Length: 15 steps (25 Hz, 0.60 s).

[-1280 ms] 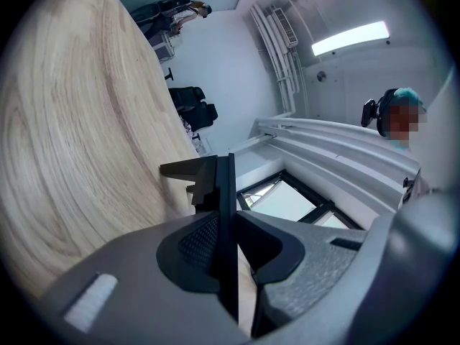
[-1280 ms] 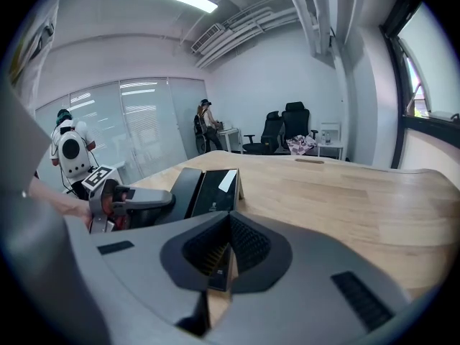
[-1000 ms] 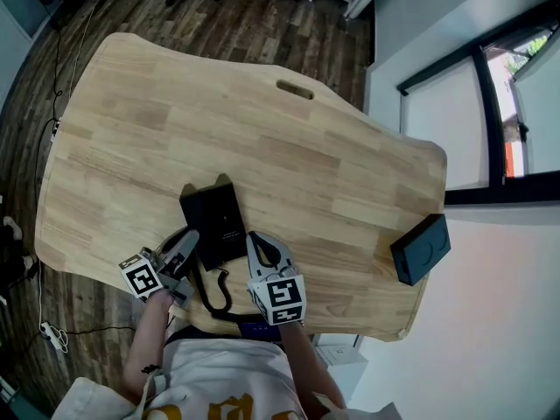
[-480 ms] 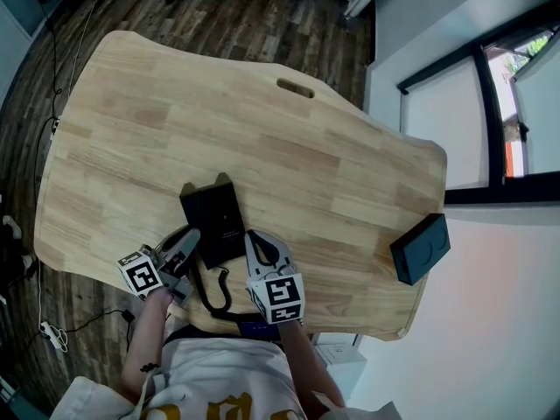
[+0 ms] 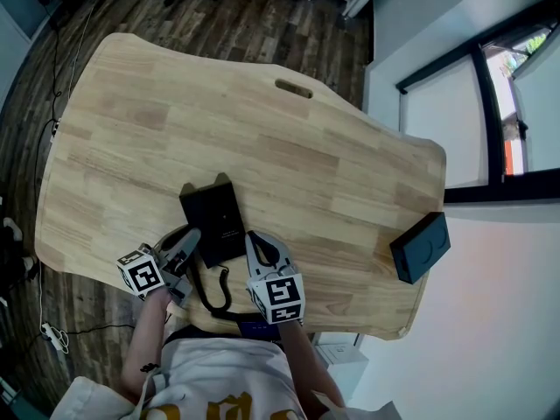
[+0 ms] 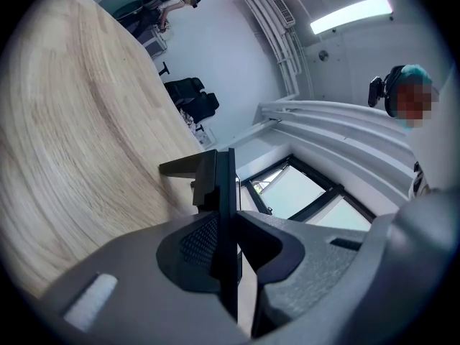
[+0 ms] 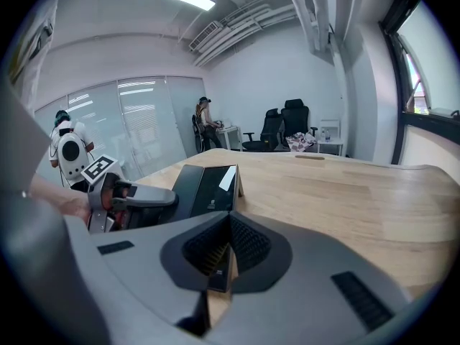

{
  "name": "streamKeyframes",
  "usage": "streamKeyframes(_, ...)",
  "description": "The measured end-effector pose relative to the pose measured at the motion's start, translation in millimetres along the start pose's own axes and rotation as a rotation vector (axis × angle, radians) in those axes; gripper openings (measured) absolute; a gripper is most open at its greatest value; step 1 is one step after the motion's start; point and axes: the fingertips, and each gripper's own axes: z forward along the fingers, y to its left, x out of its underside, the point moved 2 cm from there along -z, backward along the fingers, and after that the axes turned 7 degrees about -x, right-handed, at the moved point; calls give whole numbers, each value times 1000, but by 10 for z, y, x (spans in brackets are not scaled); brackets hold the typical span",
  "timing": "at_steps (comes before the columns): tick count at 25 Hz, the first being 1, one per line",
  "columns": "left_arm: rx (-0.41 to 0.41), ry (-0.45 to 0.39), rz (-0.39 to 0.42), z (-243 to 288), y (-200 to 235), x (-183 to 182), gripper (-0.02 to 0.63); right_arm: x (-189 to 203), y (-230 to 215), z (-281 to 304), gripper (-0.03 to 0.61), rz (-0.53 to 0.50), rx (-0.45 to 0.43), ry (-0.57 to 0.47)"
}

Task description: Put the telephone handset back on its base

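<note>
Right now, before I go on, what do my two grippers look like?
Left gripper and right gripper match: matte grey curved fingers with black ribbed pads, each carrying a white cube with black square markers. The person wears a white top with yellow print.

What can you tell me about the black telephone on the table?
The telephone is a flat black plastic slab with a raised sloping panel bearing a pale patch, lying near the table's edge by the person. A black cord runs off it toward the person. The left tongs clamp its left side; the right tongs sit beside it.
</note>
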Motion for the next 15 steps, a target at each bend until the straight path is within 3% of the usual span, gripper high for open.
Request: streamKeyframes(15,-39,10,45,-6,66,19,75,-16,32,-41,6,5,-8,-8)
